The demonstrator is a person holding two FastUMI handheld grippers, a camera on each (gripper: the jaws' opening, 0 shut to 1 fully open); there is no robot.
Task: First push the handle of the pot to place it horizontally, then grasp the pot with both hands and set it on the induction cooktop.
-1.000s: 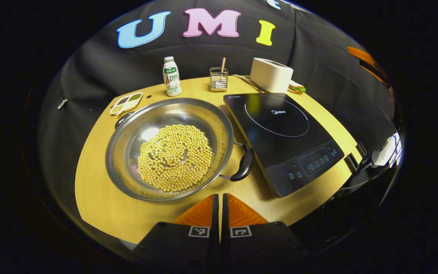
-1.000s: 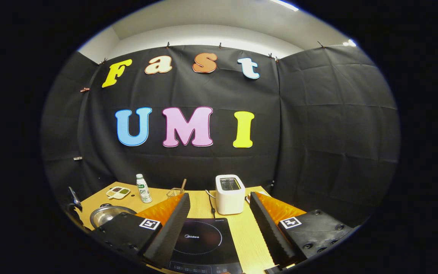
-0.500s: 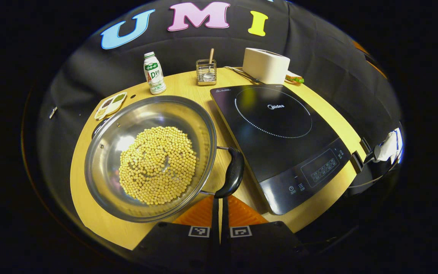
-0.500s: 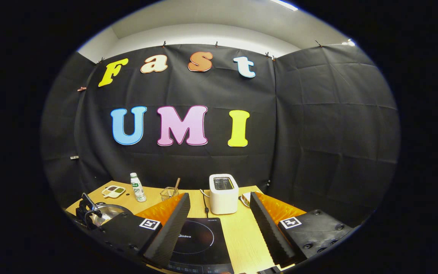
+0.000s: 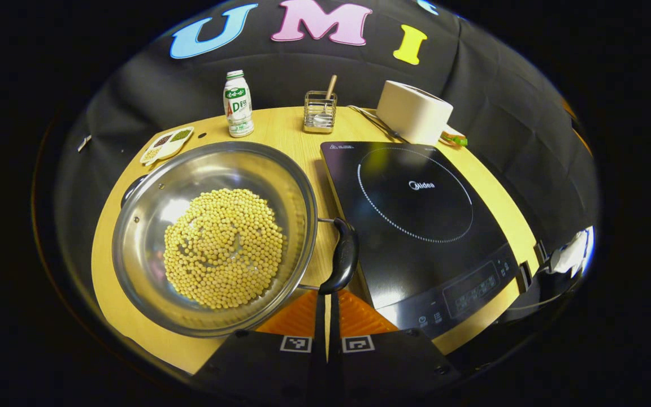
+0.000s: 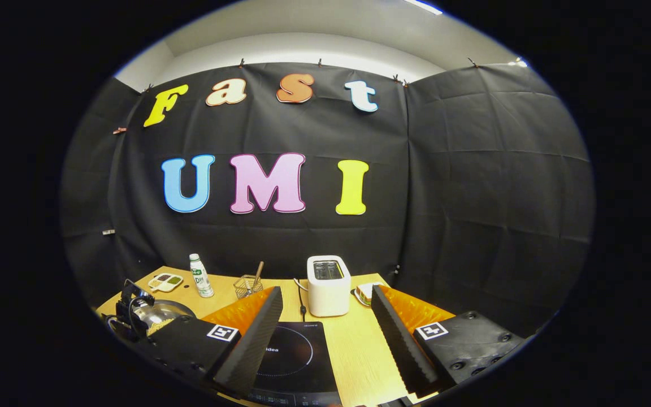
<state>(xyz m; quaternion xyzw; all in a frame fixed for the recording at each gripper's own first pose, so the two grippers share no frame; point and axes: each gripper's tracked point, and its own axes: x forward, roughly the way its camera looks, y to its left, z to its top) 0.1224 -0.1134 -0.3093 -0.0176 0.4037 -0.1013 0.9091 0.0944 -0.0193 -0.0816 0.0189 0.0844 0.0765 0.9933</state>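
Note:
A wide steel pot (image 5: 147,223) holding soybeans (image 5: 221,249) sits on the wooden table, left of the black induction cooktop (image 5: 416,209). Its black near handle (image 5: 343,257) lies between pot and cooktop; the far handle (image 5: 131,189) peeks out at the upper left. My left gripper (image 5: 326,295) is shut, empty, its tips touching the near end of that handle. In the right gripper view my right gripper (image 6: 325,291) is open and held high over the cooktop (image 6: 291,353), with the pot (image 6: 159,314) low at the left.
Along the table's back stand a small bottle (image 5: 238,111), a wire holder with a stick (image 5: 320,111), a white toaster (image 5: 413,118) with a small plate (image 5: 452,138) beside it, and a divided seasoning dish (image 5: 166,145). The table's front edge runs just under the pot.
My left gripper has come forward until its shut tips meet the pot's near handle, and the pot has turned a little. The right gripper has drifted slightly and stays open.

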